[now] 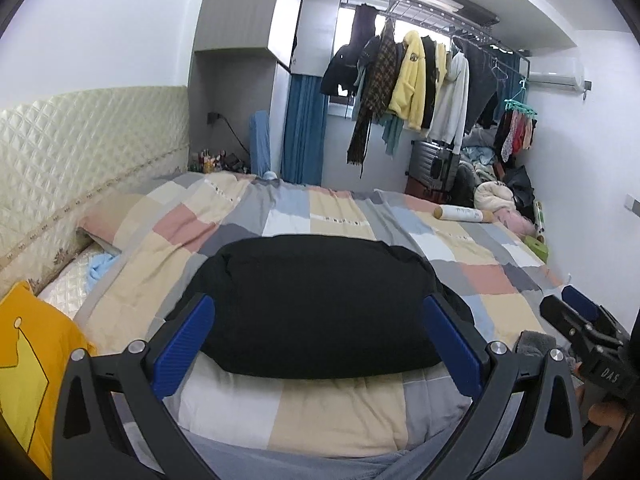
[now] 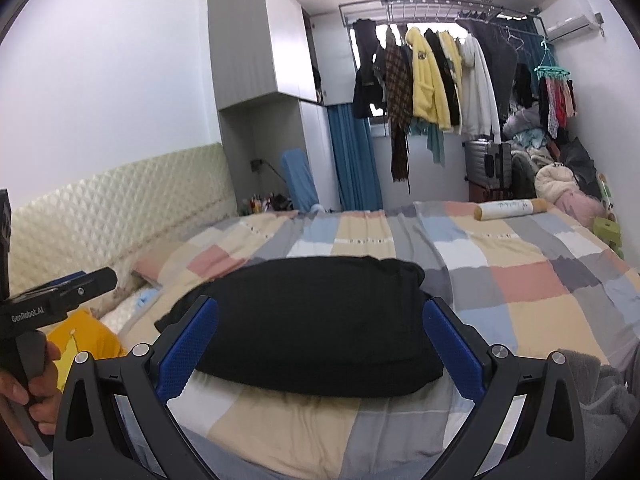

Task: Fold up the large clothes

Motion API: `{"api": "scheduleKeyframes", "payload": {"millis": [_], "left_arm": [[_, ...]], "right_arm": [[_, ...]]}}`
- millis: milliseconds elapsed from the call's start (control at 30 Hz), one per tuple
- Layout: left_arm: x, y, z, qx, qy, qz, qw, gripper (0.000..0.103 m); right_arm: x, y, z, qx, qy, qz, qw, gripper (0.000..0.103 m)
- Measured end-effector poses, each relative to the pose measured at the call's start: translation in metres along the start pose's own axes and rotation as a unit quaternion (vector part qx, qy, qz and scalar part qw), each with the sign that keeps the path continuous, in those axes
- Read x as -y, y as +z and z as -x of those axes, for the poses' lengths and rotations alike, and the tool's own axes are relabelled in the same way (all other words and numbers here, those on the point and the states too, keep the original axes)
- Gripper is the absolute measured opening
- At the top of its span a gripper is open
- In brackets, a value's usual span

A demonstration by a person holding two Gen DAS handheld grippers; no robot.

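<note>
Patchwork bed (image 1: 344, 408), folded black garment (image 1: 320, 312) between both spread, empty hand-held grippers (image 1: 320, 340)

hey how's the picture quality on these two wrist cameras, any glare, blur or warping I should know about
Left wrist view: heavy fisheye bending of the headboard, dark corner vignetting, window blown out behind the hanging clothes, black garment lacks fold detail. Right wrist view: same warping and vignette, backlit window, soft edges, sharp centre.
</note>
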State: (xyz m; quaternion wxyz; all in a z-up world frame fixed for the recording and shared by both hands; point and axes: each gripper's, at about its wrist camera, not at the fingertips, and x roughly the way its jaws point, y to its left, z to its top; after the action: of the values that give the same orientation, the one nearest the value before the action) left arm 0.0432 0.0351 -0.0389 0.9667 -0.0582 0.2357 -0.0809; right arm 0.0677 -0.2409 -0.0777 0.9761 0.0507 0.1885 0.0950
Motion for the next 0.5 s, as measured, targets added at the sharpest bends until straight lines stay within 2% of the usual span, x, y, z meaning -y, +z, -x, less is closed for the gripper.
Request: {"api": "scheduleKeyframes", "payload": {"millis": [500], "left_arm": [[0.006,-0.017,-0.013,-0.039,0.009,-0.002,0.9992,0.103]], "right_arm": [[0.004,-0.023,-0.006,-0.04,-0.011,-0.017,0.999,0.103]]}}
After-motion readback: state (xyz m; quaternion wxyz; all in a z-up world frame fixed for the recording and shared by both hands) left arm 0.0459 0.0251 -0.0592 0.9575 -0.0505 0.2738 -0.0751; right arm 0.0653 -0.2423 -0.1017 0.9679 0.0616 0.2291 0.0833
